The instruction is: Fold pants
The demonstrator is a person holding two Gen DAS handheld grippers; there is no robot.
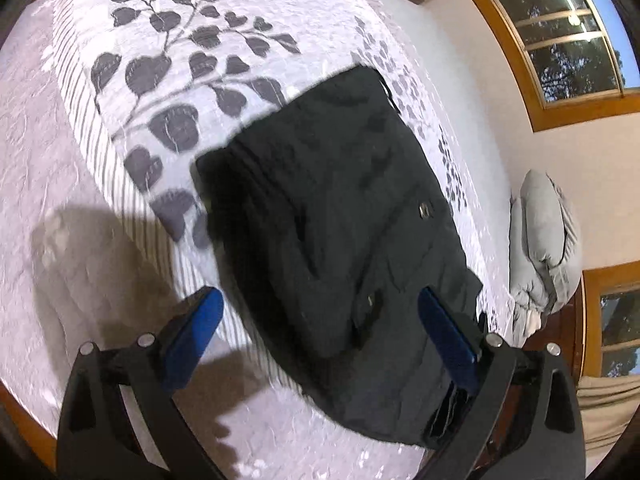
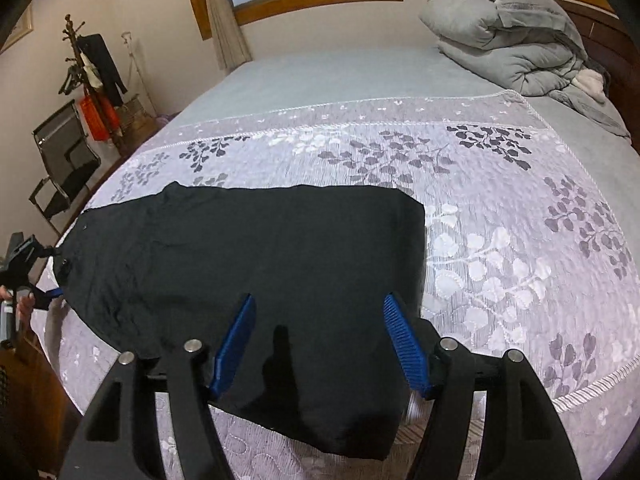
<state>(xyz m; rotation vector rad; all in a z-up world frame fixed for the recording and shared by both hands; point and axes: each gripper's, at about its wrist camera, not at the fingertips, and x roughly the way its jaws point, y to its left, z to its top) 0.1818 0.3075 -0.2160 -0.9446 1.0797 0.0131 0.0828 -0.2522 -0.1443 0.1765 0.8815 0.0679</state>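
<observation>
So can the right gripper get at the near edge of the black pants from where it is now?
Probably yes: the right gripper is open just above the black pants, with nothing between its fingers and the cloth.

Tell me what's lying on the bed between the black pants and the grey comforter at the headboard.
Nothing lies there. The right wrist view shows only bare floral bedspread, then plain sheet, between the black pants and the bundled grey comforter.
</observation>
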